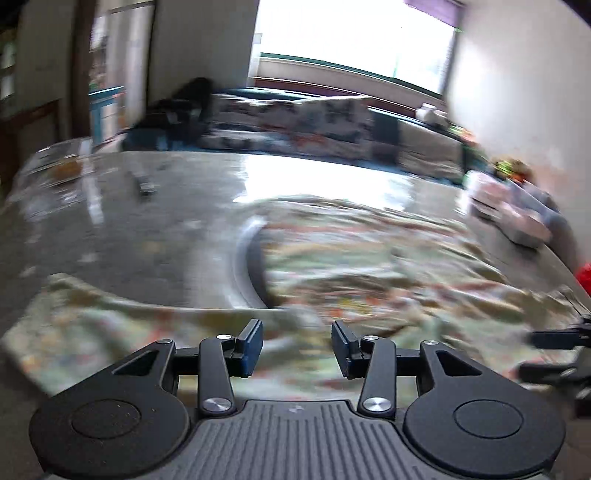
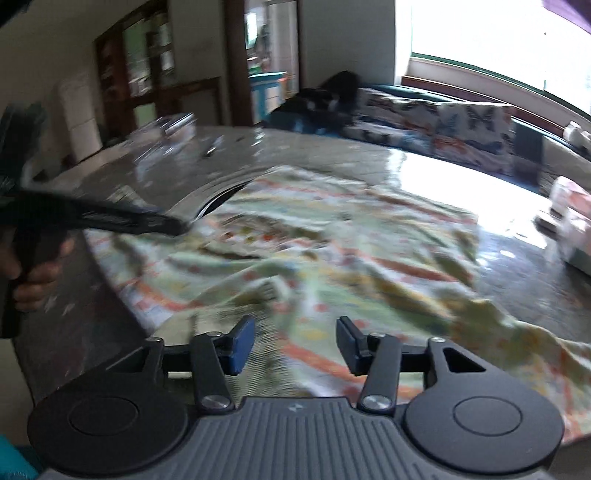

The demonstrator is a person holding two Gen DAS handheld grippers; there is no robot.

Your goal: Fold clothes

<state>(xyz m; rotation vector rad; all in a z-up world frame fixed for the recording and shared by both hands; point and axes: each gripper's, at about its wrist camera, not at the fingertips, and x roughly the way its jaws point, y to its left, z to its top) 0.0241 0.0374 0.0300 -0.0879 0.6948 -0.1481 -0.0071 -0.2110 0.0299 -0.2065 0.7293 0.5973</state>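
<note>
We work at a grey, glossy stone table [image 1: 122,236] in a lived-in room, with a bright window [image 1: 354,33] behind it and a sofa under a patterned cover [image 1: 295,125] along the far edge. The garment to fold, a pale green cloth with orange and yellow print [image 2: 332,251], lies rumpled across the middle of the table; its near edge reaches the table's front edge and its right corner drapes over it. A curved metal rim [image 1: 247,266] shows at the cloth's left border, partly covered by the fabric. The left gripper [image 1: 297,349] hovers above the near part of the cloth with its jaws partly apart and nothing between them. The right gripper [image 2: 295,345] stands likewise, jaws partly apart, over the cloth with nothing gripped. Both views are blurred. Bare tabletop lies open to the left and beyond the cloth; a pale box [image 2: 572,229] stands near the right edge and small items [image 1: 144,184] sit far left.
</note>
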